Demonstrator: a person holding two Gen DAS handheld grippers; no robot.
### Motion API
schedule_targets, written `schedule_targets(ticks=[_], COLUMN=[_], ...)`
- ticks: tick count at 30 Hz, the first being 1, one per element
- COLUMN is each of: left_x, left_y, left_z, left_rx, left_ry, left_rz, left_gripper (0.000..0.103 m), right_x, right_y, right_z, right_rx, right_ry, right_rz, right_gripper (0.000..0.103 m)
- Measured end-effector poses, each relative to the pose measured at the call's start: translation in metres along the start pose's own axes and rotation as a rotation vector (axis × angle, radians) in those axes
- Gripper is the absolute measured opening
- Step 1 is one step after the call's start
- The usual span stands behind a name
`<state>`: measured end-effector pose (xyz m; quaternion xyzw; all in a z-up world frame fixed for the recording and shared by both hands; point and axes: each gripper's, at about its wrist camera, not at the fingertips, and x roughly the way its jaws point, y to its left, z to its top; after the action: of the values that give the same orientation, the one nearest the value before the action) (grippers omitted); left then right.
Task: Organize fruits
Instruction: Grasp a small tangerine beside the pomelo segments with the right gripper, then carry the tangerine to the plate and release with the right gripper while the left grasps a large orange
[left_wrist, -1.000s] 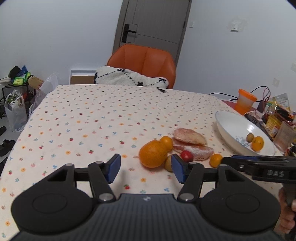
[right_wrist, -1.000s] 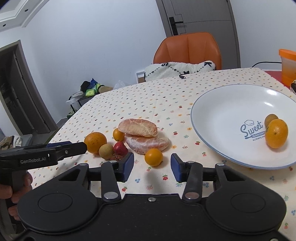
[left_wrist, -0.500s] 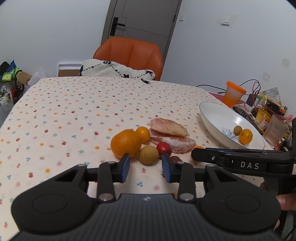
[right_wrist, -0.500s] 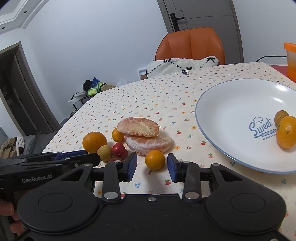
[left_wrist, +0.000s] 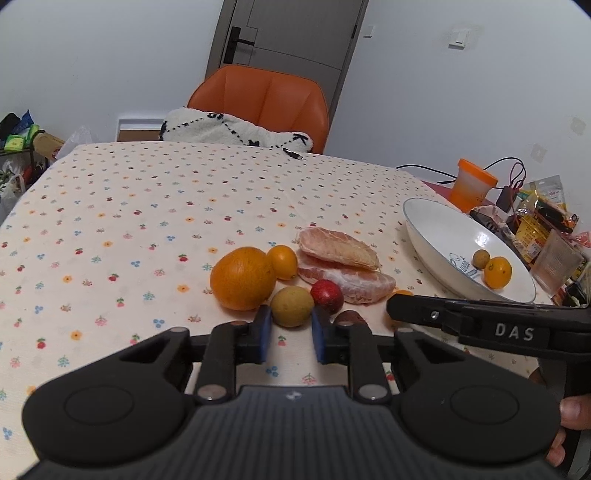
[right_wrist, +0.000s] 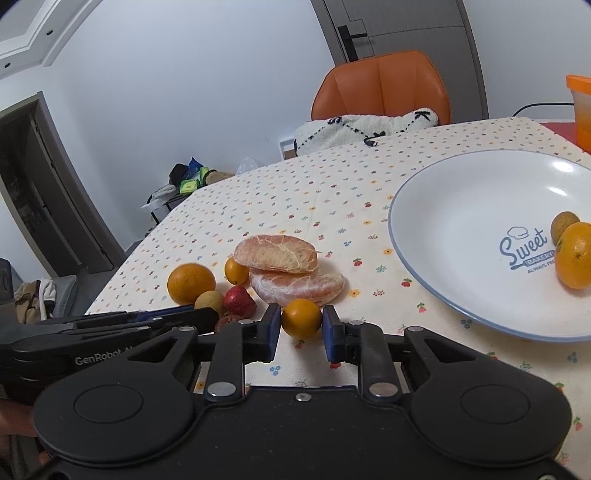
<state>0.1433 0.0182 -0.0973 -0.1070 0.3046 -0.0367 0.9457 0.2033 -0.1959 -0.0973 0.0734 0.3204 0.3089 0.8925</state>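
Both grippers are down low at the fruit pile on the flowery tablecloth (left_wrist: 110, 221). The left gripper (left_wrist: 290, 332) has its blue pads either side of the yellow-green round fruit (left_wrist: 291, 306), jaws narrowed to about the fruit's width — can't tell if the pads are actually touching it. Same deal on the other side: the right gripper (right_wrist: 301, 332) brackets the small orange (right_wrist: 301, 317), pads right up against its sides, though real contact is hard to call. The rest of the pile sits just behind: a big orange (left_wrist: 242, 278), a little orange one (left_wrist: 282, 261) tucked beside it, two peeled citrus segments (left_wrist: 340, 258) stacked one on the other, a red fruit (left_wrist: 327, 291) and a dark brownish one (left_wrist: 349, 316) near the left gripper's right finger. The white plate (right_wrist: 461, 206) is off to the right with two pieces in it already — an orange (right_wrist: 574, 260) and a small brownish-green fruit (right_wrist: 563, 225) touching it.
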Motion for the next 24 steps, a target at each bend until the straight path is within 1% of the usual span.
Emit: schedule_targets(ticks=[1,2,3,5,14,16,20,22,24], left_x=[-0.001,-0.002,-0.004,-0.008,-0.021,-0.023,-0.024,-0.024,-0.022], left_y=[-0.001,-0.002,-0.002,-0.001,-0.002,-0.003,-0.002,0.0,0.002], left_z=[0.0,0.0,0.0,0.002,0.005,0.006,0.011,0.012,0.013], left_rx=[0.005,0.007,0.005,0.002,0.002,0.0,-0.017,-0.024,-0.03], left_ry=[-0.003,-0.005,-0.006,-0.012,-0.031,-0.038,-0.032,-0.033,-0.034], left_rz=[0.004,0.004,0.003,0.001,0.019,0.036,0.039,0.06,0.085], left_gripper=[0.021,0.017,0.012,0.006,0.007,0.011,0.012,0.019,0.038], right_x=[-0.001,-0.003,-0.004,-0.007,-0.022,-0.026,-0.034,-0.037,-0.041], right_y=[0.0,0.0,0.0,0.0,0.001,0.001,-0.001,-0.003,-0.006], right_z=[0.001,0.001,0.001,0.001,0.0,0.002,0.005,0.007,0.009], right_rx=[-0.001,-0.001,-0.001,0.0,-0.002,-0.003,-0.001,-0.001,0.001], right_ry=[-0.003,-0.007,-0.01,-0.017,-0.049,-0.061,-0.083,-0.092,-0.102], right_rz=[-0.001,-0.001,-0.001,-0.001,-0.001,-0.003,-0.01,-0.014,-0.016], right_gripper=[0.023,0.023,0.023,0.023,0.023,0.023,0.023,0.023,0.023])
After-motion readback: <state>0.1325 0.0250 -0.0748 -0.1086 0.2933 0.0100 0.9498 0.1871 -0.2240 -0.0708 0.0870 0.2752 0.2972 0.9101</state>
